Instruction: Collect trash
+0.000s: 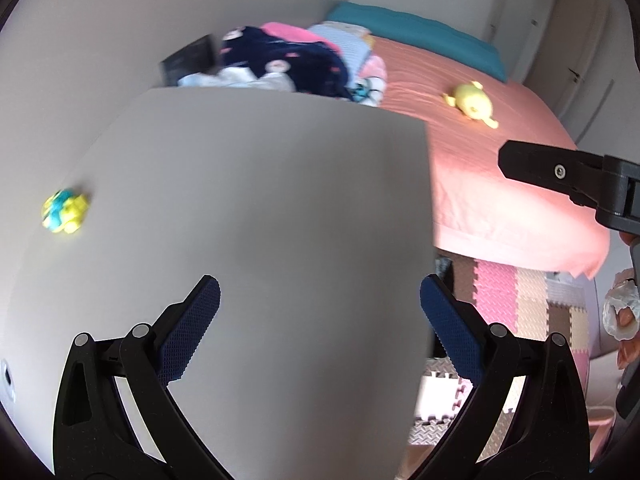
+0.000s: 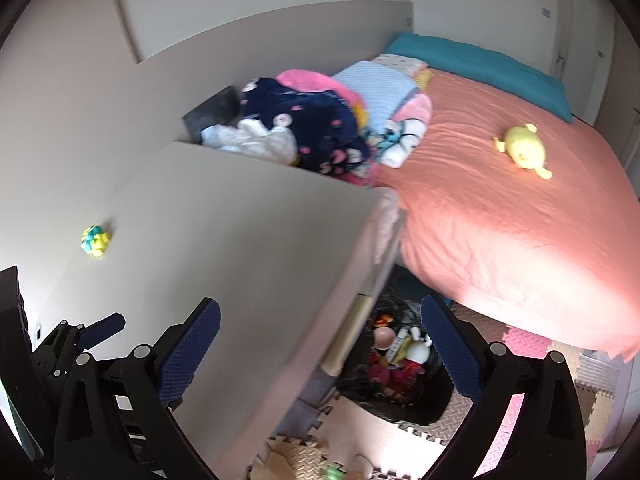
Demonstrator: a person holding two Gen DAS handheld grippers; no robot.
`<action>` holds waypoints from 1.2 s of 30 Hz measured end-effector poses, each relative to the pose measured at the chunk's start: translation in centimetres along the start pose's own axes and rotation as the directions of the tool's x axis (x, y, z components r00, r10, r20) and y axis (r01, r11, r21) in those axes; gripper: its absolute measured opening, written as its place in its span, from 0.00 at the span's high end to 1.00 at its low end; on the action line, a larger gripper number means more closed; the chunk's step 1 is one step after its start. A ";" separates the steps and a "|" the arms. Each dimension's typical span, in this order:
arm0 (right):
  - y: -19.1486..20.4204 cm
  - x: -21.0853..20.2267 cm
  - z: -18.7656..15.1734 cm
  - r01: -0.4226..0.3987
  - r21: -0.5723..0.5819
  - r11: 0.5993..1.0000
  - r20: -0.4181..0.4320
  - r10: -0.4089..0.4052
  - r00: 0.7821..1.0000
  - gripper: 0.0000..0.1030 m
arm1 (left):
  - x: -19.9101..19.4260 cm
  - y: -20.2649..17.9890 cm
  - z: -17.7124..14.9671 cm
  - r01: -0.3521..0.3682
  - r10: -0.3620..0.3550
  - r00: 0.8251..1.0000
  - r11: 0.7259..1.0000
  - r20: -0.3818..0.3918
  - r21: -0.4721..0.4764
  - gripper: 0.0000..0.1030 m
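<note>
Far left, on a grey tabletop (image 1: pixel 260 200): a small yellow-and-teal lump (image 1: pixel 66 211), blurred, resting alone near the wall and well apart from everything else. Probably the piece of trash to collect, though too soft in focus to name. Looks light and knobbly, likely to squash or roll under a pinch. Best taken across its middle from above, with a gentle squeeze.

Over the tabletop, the left gripper (image 1: pixel 320 292), blue pads spread wide with nothing between them, well apart from the lump.

Behind the tabletop's far edge, a heap of clothes (image 1: pixel 288 64) in navy, pink and pale blue. Soft and floppy, and not obviously trash.

Lower, on the floor beside the tabletop's edge, a black bag (image 2: pixel 400 380) open at the top, holding a jumble of red, white and pink items. Judged to be where the trash goes. Thin and limp, so liable to shift if bumped.

Over that edge and the bag, the right gripper (image 2: pixel 320 312), pads likewise wide apart and holding nothing.

Further right, a bed (image 1: pixel 480 140) under a salmon sheet, with a yellow plush toy (image 1: pixel 472 104) lying on top.
</note>
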State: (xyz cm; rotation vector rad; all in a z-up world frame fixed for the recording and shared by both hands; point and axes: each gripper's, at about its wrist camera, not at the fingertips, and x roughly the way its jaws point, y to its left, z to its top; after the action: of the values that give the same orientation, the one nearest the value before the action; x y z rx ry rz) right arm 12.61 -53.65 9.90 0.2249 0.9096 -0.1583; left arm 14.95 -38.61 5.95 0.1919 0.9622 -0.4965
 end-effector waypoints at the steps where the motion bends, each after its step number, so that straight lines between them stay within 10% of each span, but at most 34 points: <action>1: 0.8 0.2 -0.1 -0.004 -0.007 1.000 -0.004 0.004 1.000 0.03 | -0.4 1.2 -0.4 -0.012 0.012 1.000 1.000 0.000 -0.016 0.06; 19: 17.1 4.1 -4.6 -0.120 -0.149 0.982 -0.103 0.106 0.989 0.03 | -5.1 18.0 -10.3 -0.195 0.194 0.980 0.940 -0.032 -0.278 0.06; 36: 27.6 4.6 -15.1 -0.205 -0.217 0.954 -0.102 0.186 0.977 0.03 | -10.8 25.0 -22.2 -0.304 0.310 0.949 0.864 -0.053 -0.400 0.06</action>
State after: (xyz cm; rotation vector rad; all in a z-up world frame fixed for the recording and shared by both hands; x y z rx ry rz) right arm 10.29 -23.31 0.76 0.1081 0.9717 0.1400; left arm 5.63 -5.11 0.75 -0.0343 0.9782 0.0030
